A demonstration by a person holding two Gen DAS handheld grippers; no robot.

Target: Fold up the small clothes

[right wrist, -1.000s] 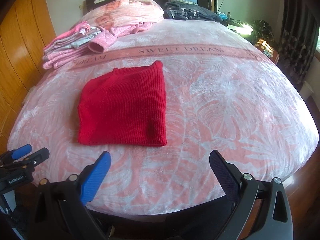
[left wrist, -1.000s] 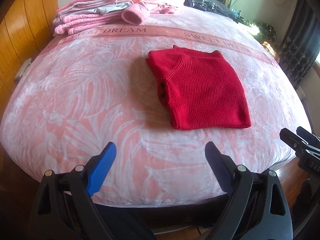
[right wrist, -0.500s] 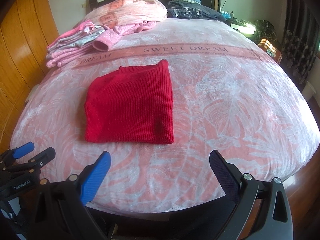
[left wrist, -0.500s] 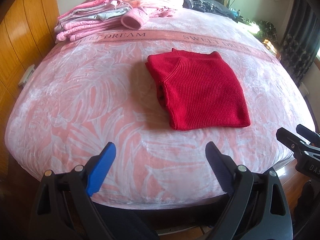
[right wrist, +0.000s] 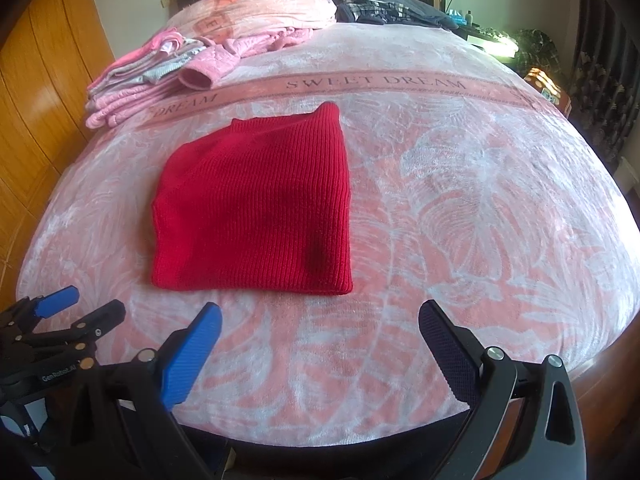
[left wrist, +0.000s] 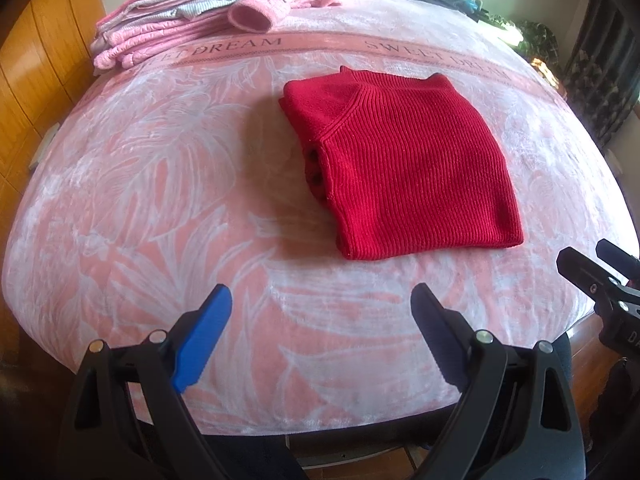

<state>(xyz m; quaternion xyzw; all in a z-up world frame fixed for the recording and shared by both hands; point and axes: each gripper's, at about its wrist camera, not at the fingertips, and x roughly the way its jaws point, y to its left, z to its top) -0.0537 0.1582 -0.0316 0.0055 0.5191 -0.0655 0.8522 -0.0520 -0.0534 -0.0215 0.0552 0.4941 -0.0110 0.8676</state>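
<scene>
Looking along the left gripper (left wrist: 320, 332): spread wide, empty, at the bed's (left wrist: 120, 208) near edge; sweater (left wrist: 400, 168) folded mid-bed. Right gripper (right wrist: 320, 344): likewise wide, empty, just short of the hem. Risk: pinching one layer only, undoing the fold.

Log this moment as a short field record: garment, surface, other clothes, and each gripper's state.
garment: red ribbed knit sweater, folded into a rough rectangle, lying flat
surface: pink leaf-print plush blanket lettered SWEET DREAM, covering the bed
other clothes: stack of folded pink and grey clothes at the far left corner, apart from the sweater
left gripper: open, empty, above the near edge of the bed, short of the sweater
right gripper: open, empty, above the near edge, touching nothing
</scene>
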